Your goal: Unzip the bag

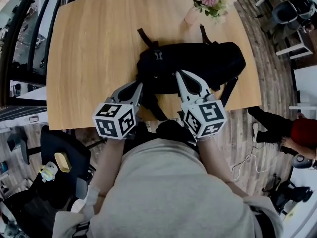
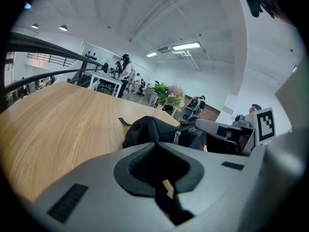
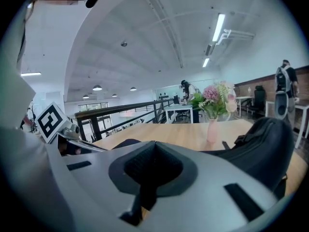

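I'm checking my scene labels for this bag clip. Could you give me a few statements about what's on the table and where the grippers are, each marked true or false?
1. The black bag lies on the wooden table. True.
2. The vase of flowers stands at the table's near edge, next to the person. False: it stands at the far edge, beyond the bag.
3. The right gripper has its jaws wide apart. False: the right gripper view shows them together, with nothing seen between them.
4. Both the left gripper and the right gripper point at the bag from the person's side. True.
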Demonstrator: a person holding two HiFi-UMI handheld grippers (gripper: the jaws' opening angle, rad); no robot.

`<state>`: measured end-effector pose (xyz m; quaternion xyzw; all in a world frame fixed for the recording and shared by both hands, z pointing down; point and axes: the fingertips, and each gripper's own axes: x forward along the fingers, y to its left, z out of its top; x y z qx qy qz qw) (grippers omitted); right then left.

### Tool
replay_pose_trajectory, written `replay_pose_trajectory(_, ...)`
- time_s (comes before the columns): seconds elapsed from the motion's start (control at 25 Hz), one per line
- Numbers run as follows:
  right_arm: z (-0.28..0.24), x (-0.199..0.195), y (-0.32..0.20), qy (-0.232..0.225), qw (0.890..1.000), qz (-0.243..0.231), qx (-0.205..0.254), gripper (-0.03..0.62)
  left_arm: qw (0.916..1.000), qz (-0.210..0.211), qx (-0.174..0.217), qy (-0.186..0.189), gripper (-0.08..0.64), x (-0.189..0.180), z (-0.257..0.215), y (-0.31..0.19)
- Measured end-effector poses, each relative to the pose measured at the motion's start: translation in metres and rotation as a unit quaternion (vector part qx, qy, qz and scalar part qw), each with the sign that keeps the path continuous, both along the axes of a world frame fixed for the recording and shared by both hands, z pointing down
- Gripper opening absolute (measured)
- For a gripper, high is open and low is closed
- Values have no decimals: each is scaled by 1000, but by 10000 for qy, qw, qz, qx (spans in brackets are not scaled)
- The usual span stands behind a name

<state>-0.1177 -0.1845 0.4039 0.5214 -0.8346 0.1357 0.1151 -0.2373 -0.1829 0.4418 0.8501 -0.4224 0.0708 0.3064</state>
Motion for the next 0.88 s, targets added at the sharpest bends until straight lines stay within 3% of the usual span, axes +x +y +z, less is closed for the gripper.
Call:
replay_pose_trajectory(0.48, -9, 43, -17, -177, 9997, -188, 23, 11, 9966, -798, -16, -219, 35, -8, 2, -13)
replay_pose_trajectory(0.88, -14, 74, -23, -221, 9992, -338, 76, 11, 9921, -1194, -61, -377, 35, -11, 7, -14)
